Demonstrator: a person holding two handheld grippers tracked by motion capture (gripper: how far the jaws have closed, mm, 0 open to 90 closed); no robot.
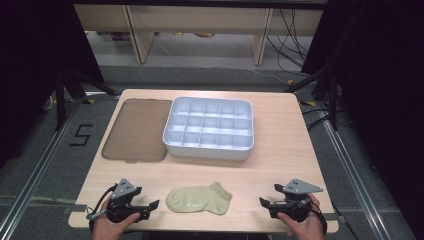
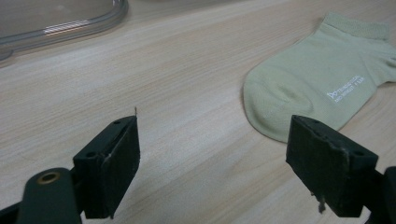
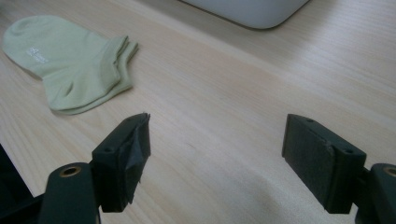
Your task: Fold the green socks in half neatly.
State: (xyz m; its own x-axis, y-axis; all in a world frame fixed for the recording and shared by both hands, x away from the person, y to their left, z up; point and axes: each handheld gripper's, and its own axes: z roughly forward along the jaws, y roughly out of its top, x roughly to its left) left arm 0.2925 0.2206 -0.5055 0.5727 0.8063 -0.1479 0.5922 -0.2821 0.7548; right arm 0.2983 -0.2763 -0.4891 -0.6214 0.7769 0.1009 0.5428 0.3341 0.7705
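A pale green ankle sock point(image 1: 199, 198) lies flat near the table's front edge, midway between my two grippers. My left gripper point(image 1: 153, 206) rests at the front left, open, its jaws pointing right toward the sock's toe point(image 2: 299, 88). The left gripper point(image 2: 212, 154) has only bare wood between its wide jaws. At the front right my right gripper point(image 1: 263, 201) is open too, jaws pointing left at the sock's cuff point(image 3: 70, 60). Nothing sits between the right gripper point(image 3: 217, 156) jaws.
A white divided organiser tray point(image 1: 209, 148) with several compartments stands at the table's middle back. Its translucent brown lid point(image 1: 136, 131) lies flat to the left of it. The tray's corner point(image 3: 252, 11) shows beyond the right gripper. Dark floor surrounds the table.
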